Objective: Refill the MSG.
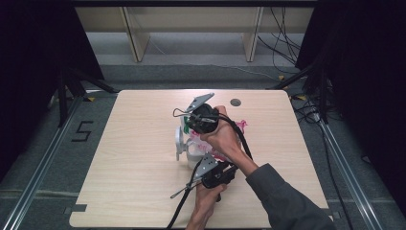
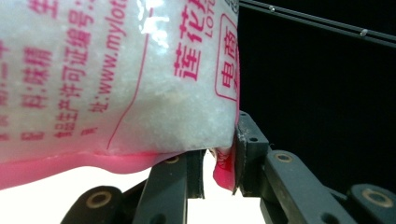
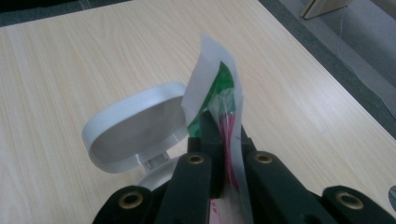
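Both grippers hold a pink-printed bag of white granules [image 2: 116, 84] above an open white canister [image 3: 135, 126]: left gripper [image 2: 219, 163] jaws pinch its bottom corner, right gripper [image 3: 224, 154] jaws clamp its top edge. The lid is up, but pouring seems not yet begun.

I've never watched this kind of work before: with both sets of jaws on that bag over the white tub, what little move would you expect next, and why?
Probably a slight tilt of the bag toward the white container. The left gripper pinches the bag's pink bottom seam, the right gripper clamps its top edge, and the container's hinged lid stands open beneath. The white granules look ready for pouring.
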Motion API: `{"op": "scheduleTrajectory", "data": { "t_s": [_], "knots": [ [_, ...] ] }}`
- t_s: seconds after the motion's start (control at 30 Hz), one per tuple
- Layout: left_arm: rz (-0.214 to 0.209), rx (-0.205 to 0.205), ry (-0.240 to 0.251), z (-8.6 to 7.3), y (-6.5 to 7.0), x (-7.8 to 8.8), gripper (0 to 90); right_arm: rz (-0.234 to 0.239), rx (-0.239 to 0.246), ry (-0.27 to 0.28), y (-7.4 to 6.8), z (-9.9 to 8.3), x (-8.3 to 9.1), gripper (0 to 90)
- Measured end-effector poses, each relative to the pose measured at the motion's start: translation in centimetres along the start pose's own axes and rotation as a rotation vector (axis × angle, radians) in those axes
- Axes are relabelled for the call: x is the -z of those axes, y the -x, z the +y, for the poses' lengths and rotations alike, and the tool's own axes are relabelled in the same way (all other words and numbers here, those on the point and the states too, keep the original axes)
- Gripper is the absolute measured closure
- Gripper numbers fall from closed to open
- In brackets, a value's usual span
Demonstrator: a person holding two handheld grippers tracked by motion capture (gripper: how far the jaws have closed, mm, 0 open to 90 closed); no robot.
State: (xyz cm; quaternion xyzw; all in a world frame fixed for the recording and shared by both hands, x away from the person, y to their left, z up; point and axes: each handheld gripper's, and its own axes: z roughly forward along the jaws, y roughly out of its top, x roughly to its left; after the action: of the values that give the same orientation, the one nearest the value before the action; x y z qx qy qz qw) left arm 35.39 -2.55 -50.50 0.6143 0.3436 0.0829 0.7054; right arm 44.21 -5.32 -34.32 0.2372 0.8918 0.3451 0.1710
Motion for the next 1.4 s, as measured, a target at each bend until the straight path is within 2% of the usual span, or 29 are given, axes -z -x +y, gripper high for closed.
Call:
{"op": "scheduleTrajectory", "data": {
  "t_s": [0.07,0.1,0.13,0.17,0.33,0.4,0.53,0.6,0.63,0.67,0.73,0.77,0.8,0.83,0.87,0.9,0.93,1.0,1.03,1.07,1.1,1.2,1.23,1.27,1.3,1.37,1.4],
  "knots": [
    [-0.005,-0.004,-0.002,0.04,0.02,0.02,75.9,-0.007,-0.015,-0.008,-0.03,0.04,0.11,90.0],
    [-0.006,-0.004,-0.003,0.03,0.03,0.01,75.8,0.002,0.004,-0.009,0.05,0.04,0.07,90.0],
    [-0.005,-0.004,-0.004,0.01,0.01,0.00,75.8,-0.009,0.011,-0.021,0.13,0.00,0.09,90.0],
    [-0.005,-0.001,-0.003,0.00,0.01,-0.01,75.9,-0.004,-0.007,-0.021,-0.06,0.00,0.04,90.0],
    [-0.006,-0.002,0.000,0.06,0.01,0.04,75.8,0.005,0.004,-0.012,0.02,0.05,0.08,90.0],
    [-0.004,-0.002,0.001,0.06,0.01,0.04,75.8,-0.008,0.011,-0.025,0.02,0.05,-0.01,90.0],
    [0.005,-0.003,0.002,0.14,0.02,0.16,75.8,0.002,0.000,0.003,0.00,0.13,0.03,90.0],
    [0.004,-0.003,0.003,0.07,0.05,0.08,75.8,-0.004,0.004,-0.006,-0.07,0.10,-0.09,90.0],
    [-0.003,-0.002,0.003,0.05,0.03,0.04,75.8,-0.008,-0.002,-0.028,-0.09,0.08,-0.05,90.0],
    [-0.002,-0.003,0.002,0.06,-0.01,0.06,75.8,-0.010,0.010,-0.017,0.03,0.10,-0.12,90.0],
    [-0.002,-0.006,0.001,0.12,-0.06,0.11,75.8,0.003,-0.001,0.006,0.10,0.15,-0.03,90.0],
    [-0.004,-0.006,0.001,0.13,-0.05,0.11,75.8,0.008,0.004,-0.001,0.19,0.16,0.05,90.0],
    [-0.006,-0.002,0.001,0.10,0.00,0.07,75.7,0.005,-0.005,-0.004,0.07,0.12,-0.02,90.0],
    [-0.005,-0.002,0.001,0.07,0.02,0.05,75.7,0.002,-0.026,-0.032,-0.13,0.07,-0.05,90.0],
    [-0.005,-0.002,0.002,0.07,0.00,0.06,75.7,-0.012,0.009,-0.023,0.05,0.07,-0.18,90.0],
    [-0.001,-0.005,0.001,0.10,-0.05,0.09,75.8,-0.004,-0.010,-0.032,0.02,0.14,-0.03,90.0],
    [0.023,-0.014,-0.023,0.20,-0.03,0.33,75.8,0.011,-0.023,-0.014,0.00,0.13,-0.05,90.0],
    [0.022,-0.006,-0.018,0.18,0.01,0.27,75.8,0.001,0.018,0.003,0.28,0.15,-0.05,90.0],
    [0.015,-0.003,-0.016,0.13,0.06,0.21,75.8,0.002,-0.001,0.002,0.08,0.13,-0.18,90.0],
    [-0.002,-0.001,0.001,0.07,-0.01,0.09,75.8,-0.010,0.023,-0.026,0.09,0.08,-0.22,90.0],
    [0.024,-0.006,-0.021,0.18,0.05,0.29,75.8,-0.010,0.011,-0.024,-0.03,0.09,-0.29,90.0],
    [-0.004,0.001,0.004,0.13,-0.11,0.16,75.8,0.005,0.002,-0.009,0.08,0.18,-0.18,90.0],
    [0.004,0.000,-0.002,0.12,-0.07,0.17,75.7,0.004,-0.007,-0.004,-0.04,0.14,-0.29,90.0],
    [0.022,-0.002,-0.018,0.17,0.00,0.28,75.8,-0.006,0.001,-0.030,-0.05,0.14,-0.27,90.0],
    [-0.003,0.001,0.004,0.12,-0.11,0.14,75.7,-0.007,0.019,-0.027,0.06,0.16,-0.28,90.0],
    [-0.004,0.000,0.005,0.18,-0.17,0.22,75.8,0.000,-0.016,-0.016,-0.10,0.21,-0.17,90.0],
    [-0.005,0.002,0.006,0.18,-0.15,0.21,75.8,0.004,0.011,-0.005,0.14,0.23,-0.23,90.0]
  ]
}}
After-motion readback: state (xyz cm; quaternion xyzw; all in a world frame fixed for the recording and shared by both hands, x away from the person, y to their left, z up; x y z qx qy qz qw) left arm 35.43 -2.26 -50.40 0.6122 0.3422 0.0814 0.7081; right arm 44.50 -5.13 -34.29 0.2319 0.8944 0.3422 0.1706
